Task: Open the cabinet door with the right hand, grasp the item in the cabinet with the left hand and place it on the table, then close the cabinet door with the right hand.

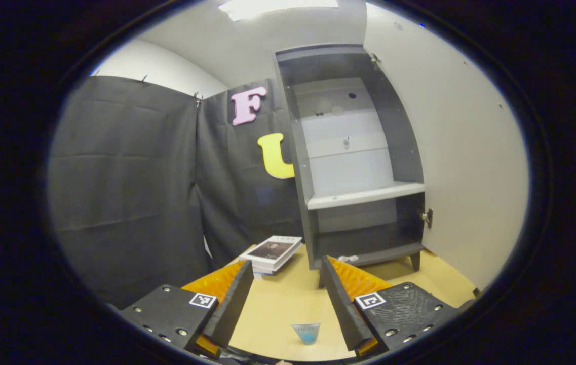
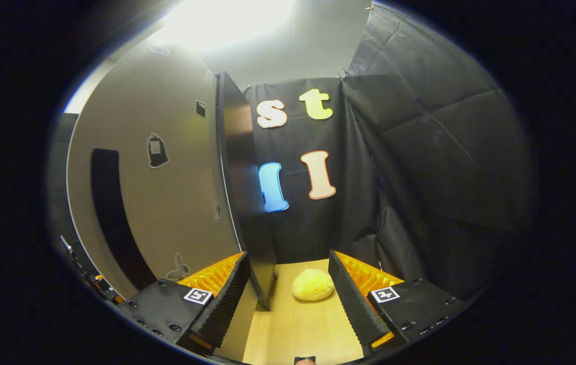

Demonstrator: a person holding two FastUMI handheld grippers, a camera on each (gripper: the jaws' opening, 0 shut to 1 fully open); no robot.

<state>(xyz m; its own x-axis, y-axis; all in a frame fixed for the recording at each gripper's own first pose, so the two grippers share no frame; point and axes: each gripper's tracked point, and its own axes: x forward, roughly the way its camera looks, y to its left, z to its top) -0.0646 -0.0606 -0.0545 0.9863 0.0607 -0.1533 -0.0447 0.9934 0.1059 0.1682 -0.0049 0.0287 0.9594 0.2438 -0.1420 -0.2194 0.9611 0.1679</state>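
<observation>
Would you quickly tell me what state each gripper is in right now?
Left gripper: open, holding nothing, above the small blue cup on the table.
Right gripper: open, holding nothing, beside the open cabinet door.

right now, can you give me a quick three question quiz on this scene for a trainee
1. True or false: the cabinet door stands open.
2. What lies on the table between the left hand-held gripper fingers?
A. a small blue cup
B. a fork
C. a red ball
3. Fill in: in the right gripper view, a yellow ____ sits on the table ahead of the right hand-held gripper.

Key:
1. True; the shelves are exposed.
2. A, the small blue cup.
3. Sponge-like lump; both grippers are open and hold nothing.
</observation>
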